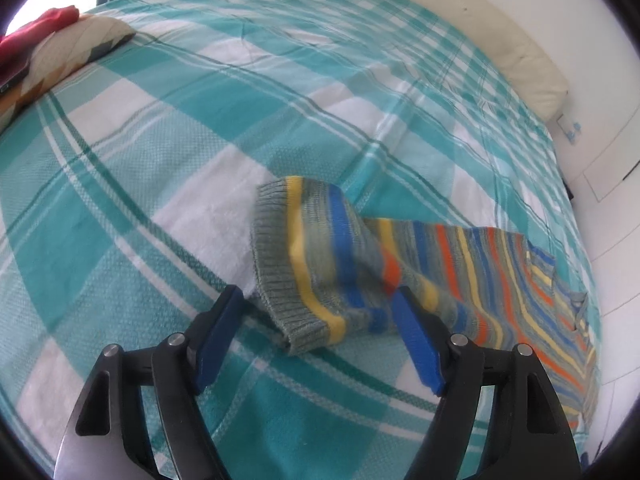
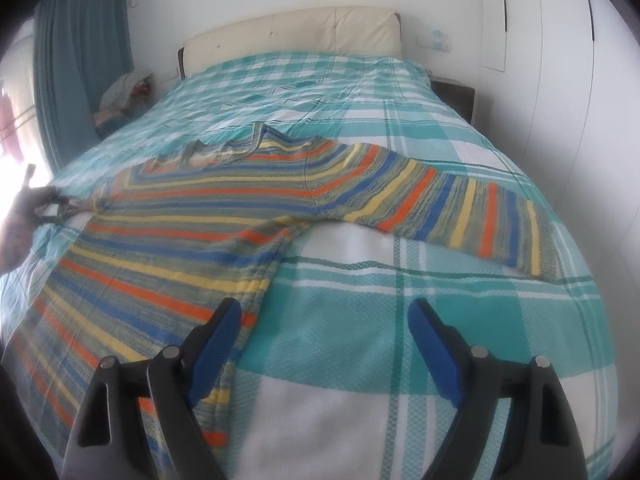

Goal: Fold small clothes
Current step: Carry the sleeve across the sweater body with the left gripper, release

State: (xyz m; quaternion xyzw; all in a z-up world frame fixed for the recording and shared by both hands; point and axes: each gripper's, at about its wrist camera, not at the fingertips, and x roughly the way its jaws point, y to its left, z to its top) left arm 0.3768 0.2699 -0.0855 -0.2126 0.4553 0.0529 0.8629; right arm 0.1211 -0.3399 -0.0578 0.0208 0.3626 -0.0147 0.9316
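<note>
Between the wide-spread jaws of the left gripper (image 1: 318,294) lies the striped sweater's (image 1: 460,264) cuff, ungripped; the right gripper (image 2: 326,308) gapes over the plaid bedspread (image 2: 340,320), holding nothing.

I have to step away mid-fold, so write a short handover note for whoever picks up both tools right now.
Left tool: open, holding nothing, its fingers either side of the ribbed cuff of the sweater's left sleeve, which is lifted and rumpled, not flat.
Right tool: open, empty, by the right side edge of the striped sweater.
The sweater lies spread on the checked bedspread, neck toward the headboard, right sleeve stretched out sideways.
Done: spread out; no fold visible.
Left: fold both sleeves in, then the body, probably starting with the left cuff.
</note>
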